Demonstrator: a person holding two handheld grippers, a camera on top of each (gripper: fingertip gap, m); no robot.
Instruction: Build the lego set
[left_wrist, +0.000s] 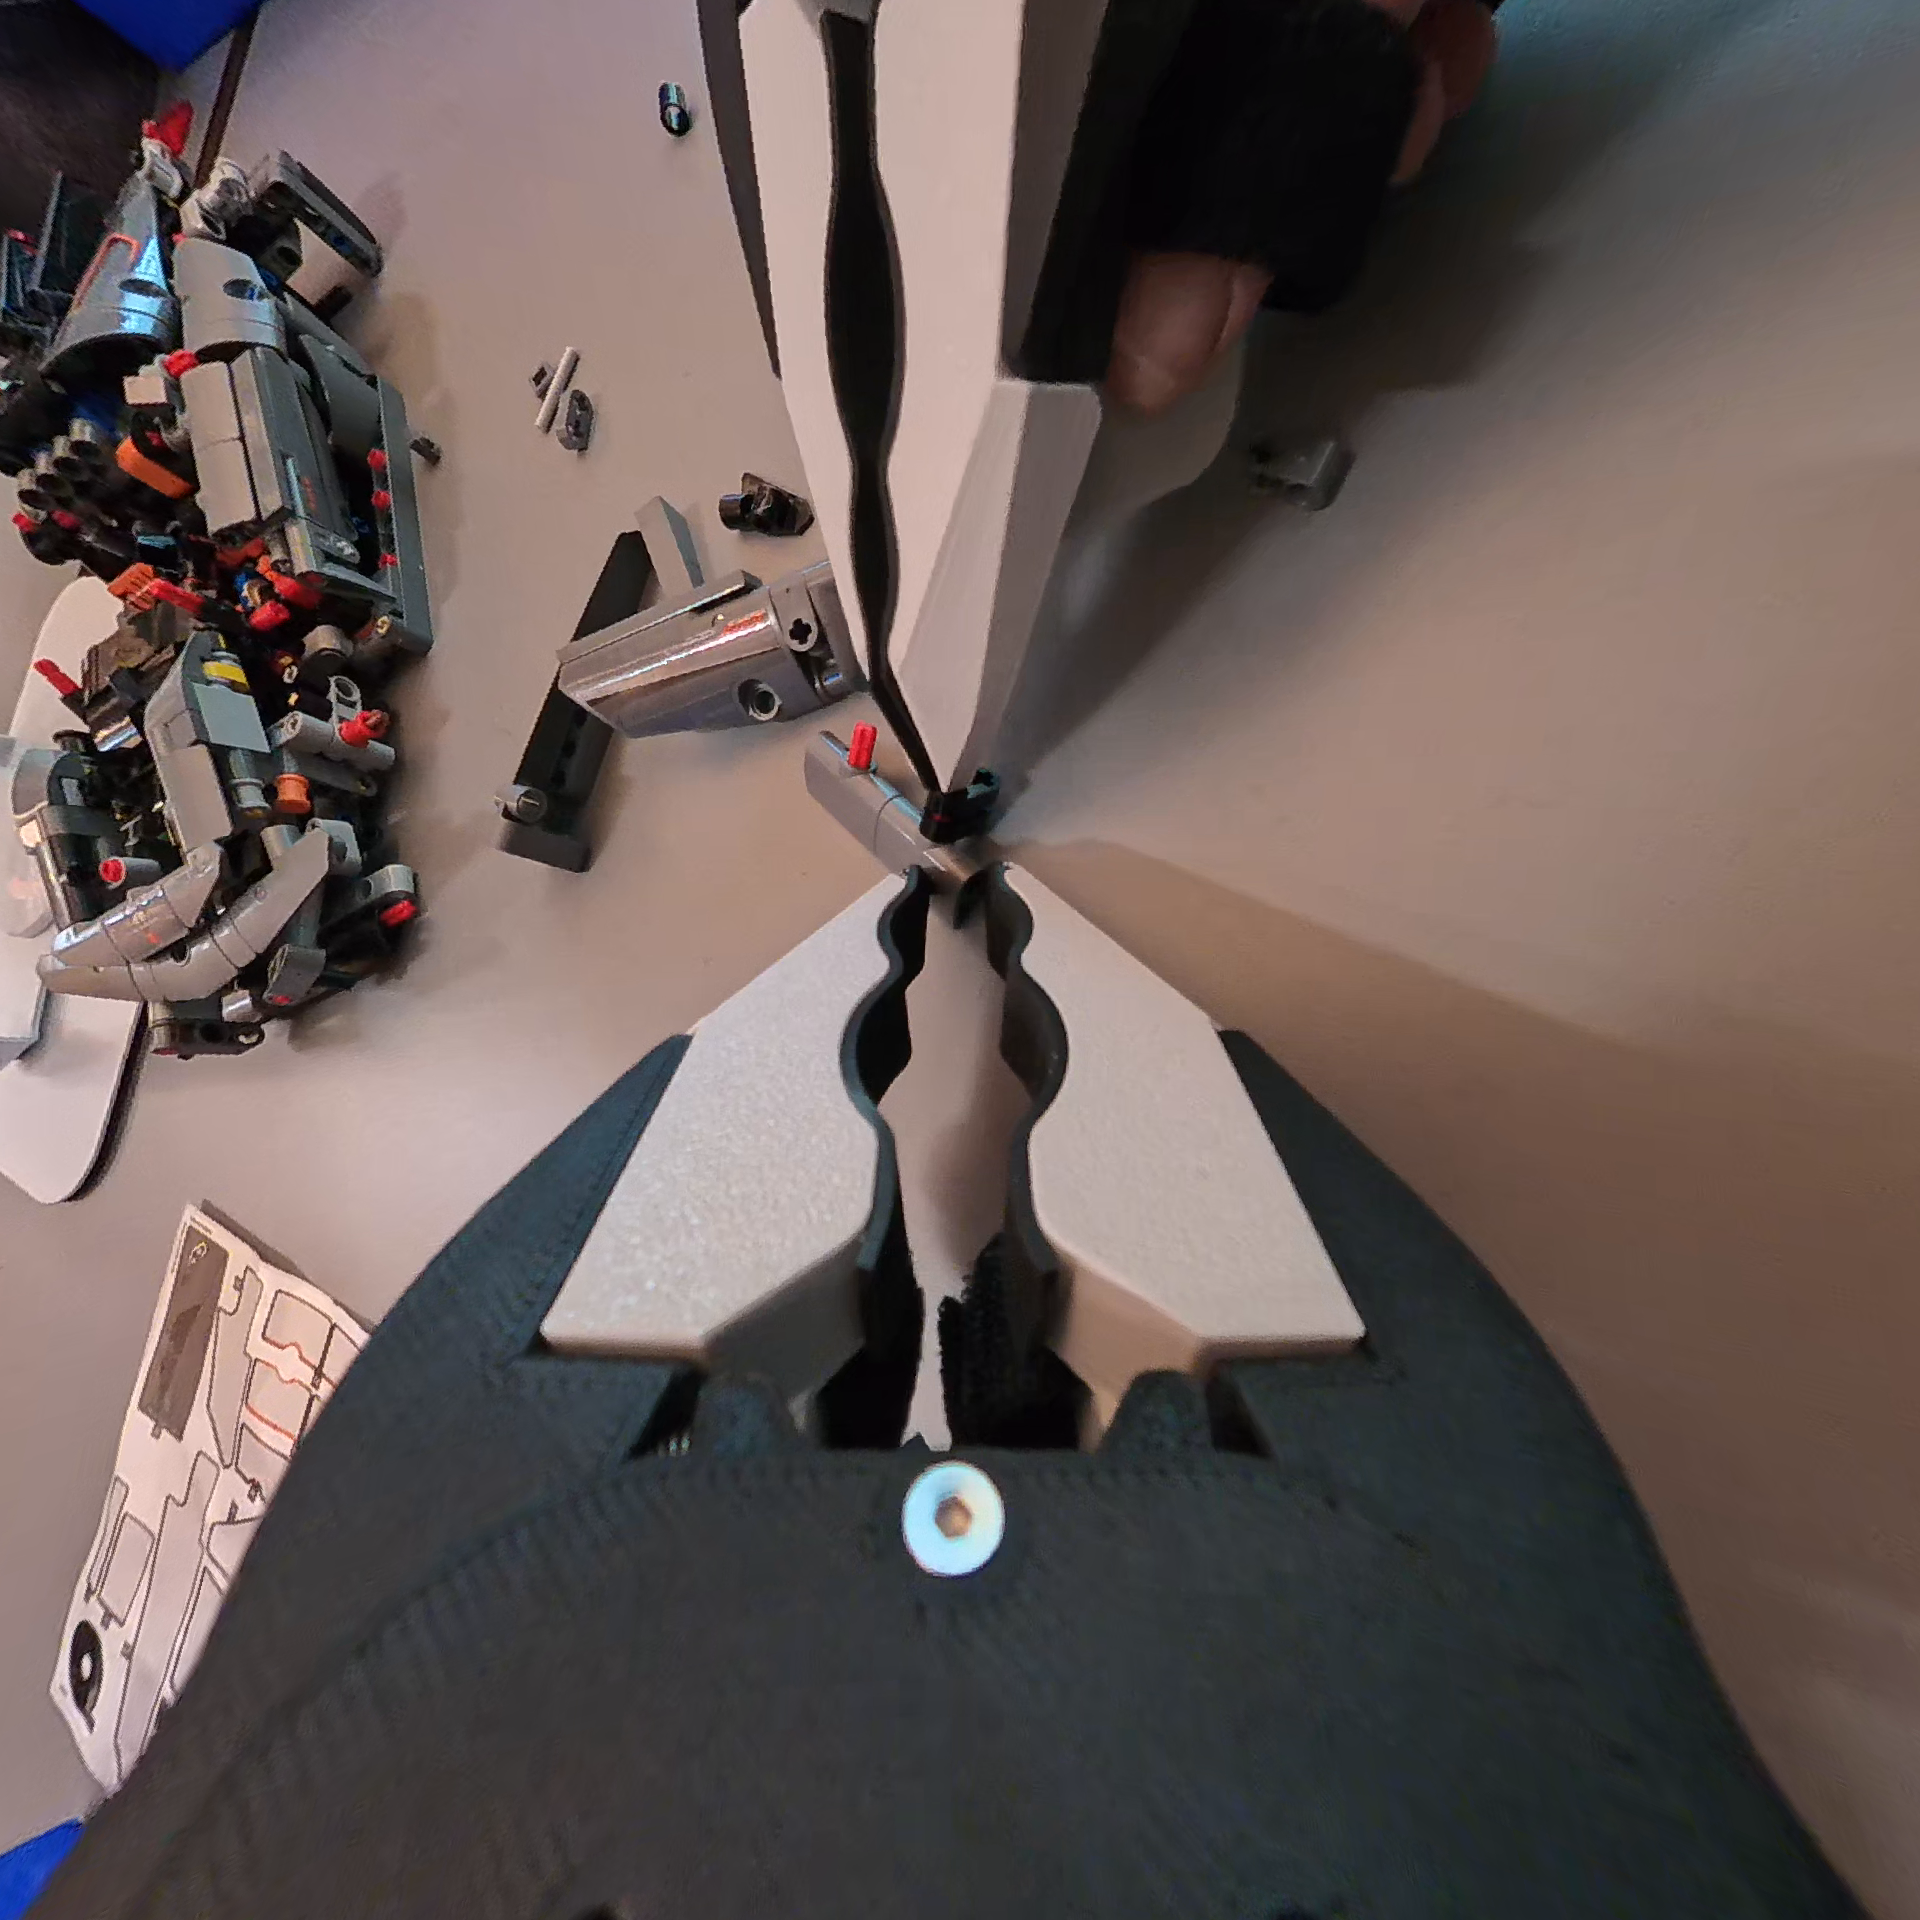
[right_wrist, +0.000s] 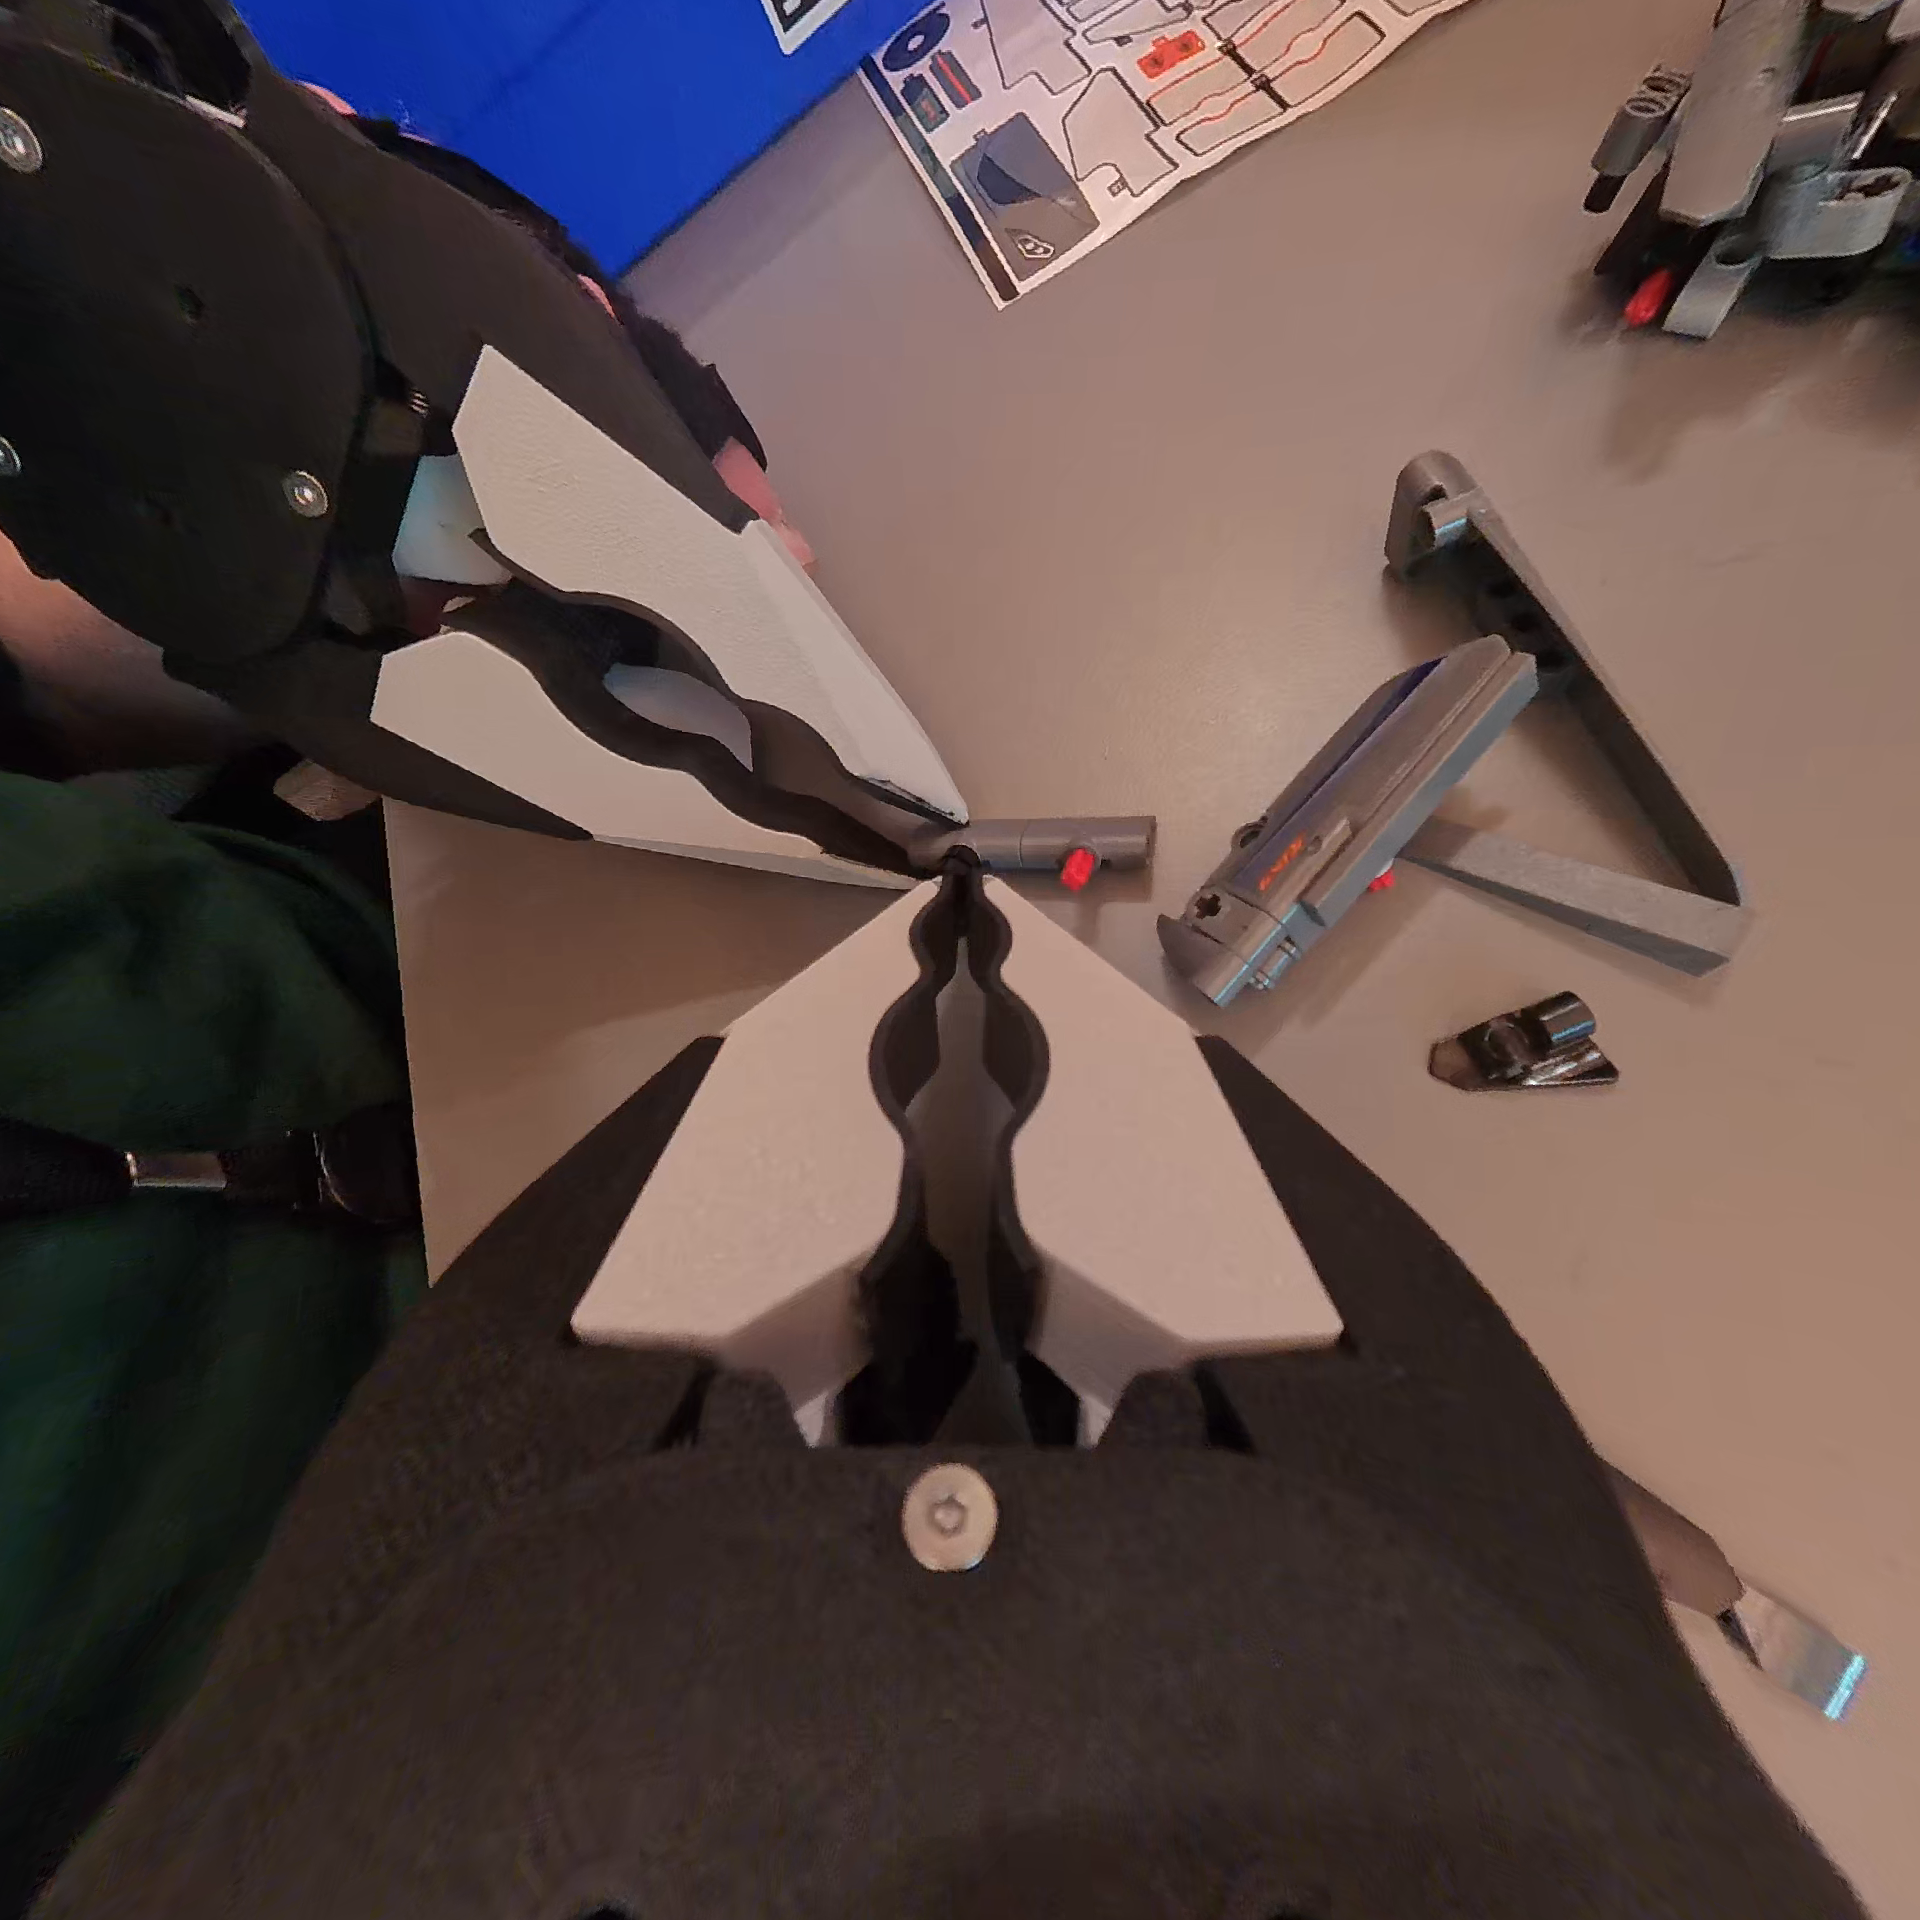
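The left gripper (left_wrist: 948, 883) pinches the grey bar (left_wrist: 868, 792) near the table edge (right_wrist: 400, 1039); the right gripper (right_wrist: 958, 868) pinches a black connector (left_wrist: 961, 805) at its end. Bare table (left_wrist: 1455, 727) lies beside.

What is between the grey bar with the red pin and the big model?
In the left wrist view, a shiny grey block lies between the grey bar and the model.

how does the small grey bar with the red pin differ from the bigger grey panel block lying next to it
The small grey bar with a red pin is slim and plain, and the fingers of the left gripper pinch one end; the larger grey panel block with orange markings is wider and lies untouched, apart from both grippers. The bar lies clear of other parts; the block lies across a dark grey beam frame. Both are grey Lego parts.
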